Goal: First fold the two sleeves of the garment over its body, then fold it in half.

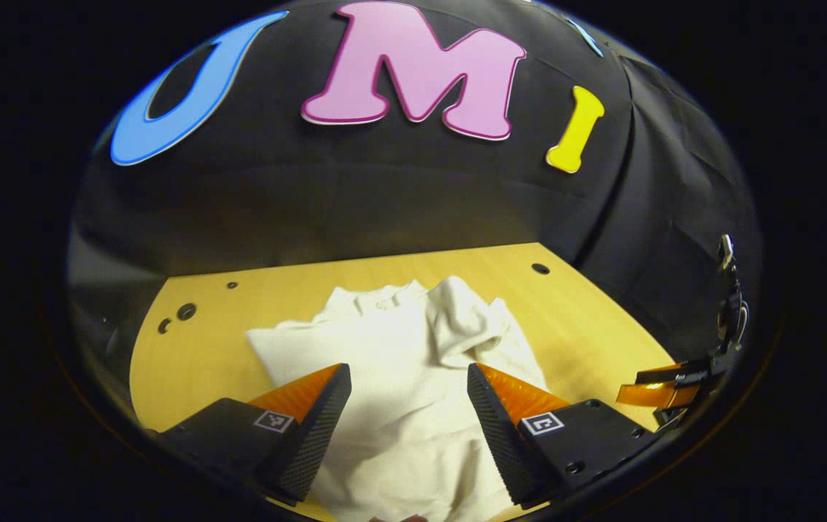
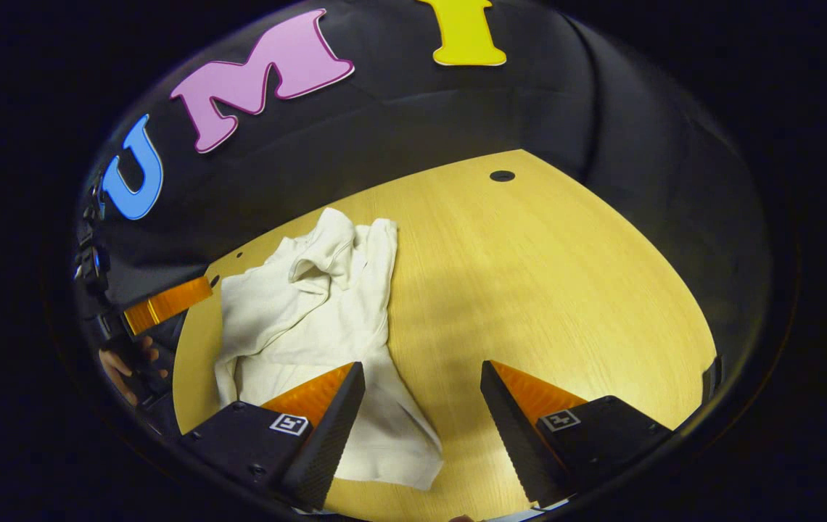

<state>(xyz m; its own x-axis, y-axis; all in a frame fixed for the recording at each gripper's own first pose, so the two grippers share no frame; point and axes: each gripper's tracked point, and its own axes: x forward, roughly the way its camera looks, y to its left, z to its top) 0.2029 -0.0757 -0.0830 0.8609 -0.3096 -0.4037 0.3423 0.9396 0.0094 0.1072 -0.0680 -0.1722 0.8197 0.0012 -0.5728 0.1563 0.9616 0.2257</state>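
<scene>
**Both grippers spread wide over the garment**

The white garment (image 1: 413, 362) lies crumpled on the wooden table (image 2: 544, 275). The left gripper (image 1: 408, 395) hangs above its middle, jaws wide apart, gripping nothing. The right gripper (image 2: 422, 395) likewise gapes empty; the garment sits at its ten o'clock.

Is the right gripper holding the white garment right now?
No. In the right gripper view the right gripper is open above the table, with the garment lying loose under one finger.
</scene>
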